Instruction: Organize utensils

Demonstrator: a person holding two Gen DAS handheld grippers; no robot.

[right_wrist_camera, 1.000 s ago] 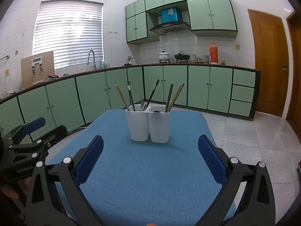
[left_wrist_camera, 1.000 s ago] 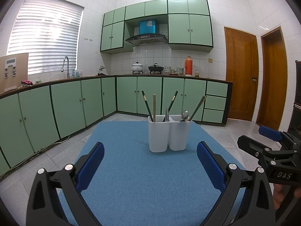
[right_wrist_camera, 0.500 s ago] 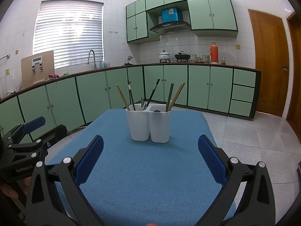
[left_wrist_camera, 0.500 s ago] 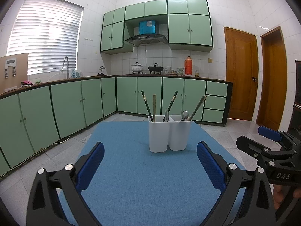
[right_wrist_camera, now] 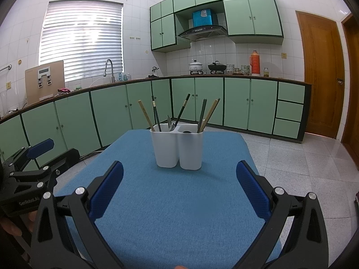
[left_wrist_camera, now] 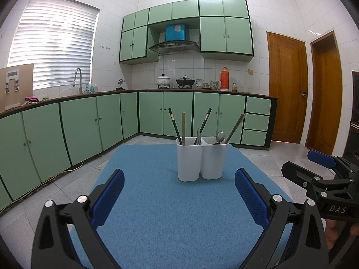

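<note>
A white two-compartment utensil holder (left_wrist_camera: 200, 160) (right_wrist_camera: 177, 149) stands upright on the blue table mat (left_wrist_camera: 170, 213) (right_wrist_camera: 175, 206). Chopsticks (left_wrist_camera: 183, 128) (right_wrist_camera: 146, 115) lean out of both compartments, and a metal spoon (left_wrist_camera: 219, 137) shows in the right one. My left gripper (left_wrist_camera: 179, 192) hovers open in front of the holder, nothing between its fingers. My right gripper (right_wrist_camera: 179, 186) is likewise open and empty, a little nearer the holder's right side. Each gripper shows at the edge of the other's view.
Green cabinets (left_wrist_camera: 74, 127) and a counter with a sink tap (left_wrist_camera: 77, 76), pots (left_wrist_camera: 163, 80) and a red flask (left_wrist_camera: 224, 78) run behind the table. Two wooden doors (left_wrist_camera: 287, 89) stand at the right. Tiled floor (right_wrist_camera: 291, 157) surrounds the mat.
</note>
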